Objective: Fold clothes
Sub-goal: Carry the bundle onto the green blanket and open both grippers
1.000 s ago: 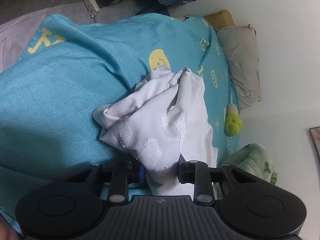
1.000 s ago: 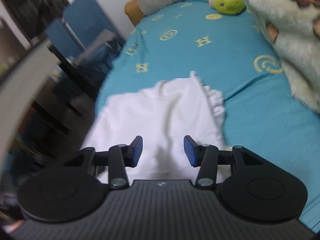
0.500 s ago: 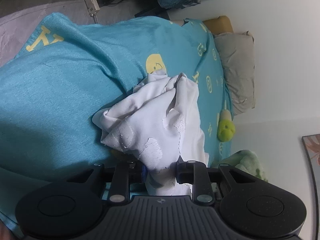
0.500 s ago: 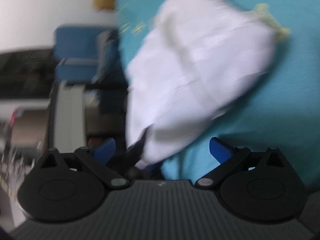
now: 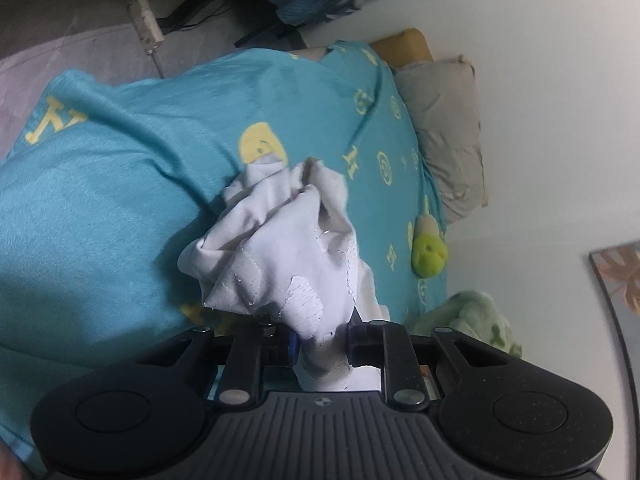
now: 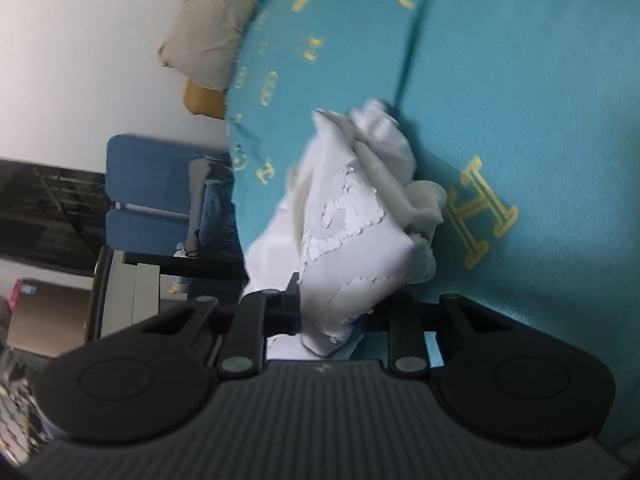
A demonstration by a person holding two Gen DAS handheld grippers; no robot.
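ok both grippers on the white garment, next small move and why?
Probably draw the two grippers apart to spread it. The left gripper and right gripper, whose jaws have just been closing, both pinch the white garment, which hangs bunched over the teal blanket.

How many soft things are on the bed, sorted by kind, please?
White garment: 1
Beige pillow: 1
Yellow-green plush toy: 1
Green fleecy blanket: 1
Total: 4
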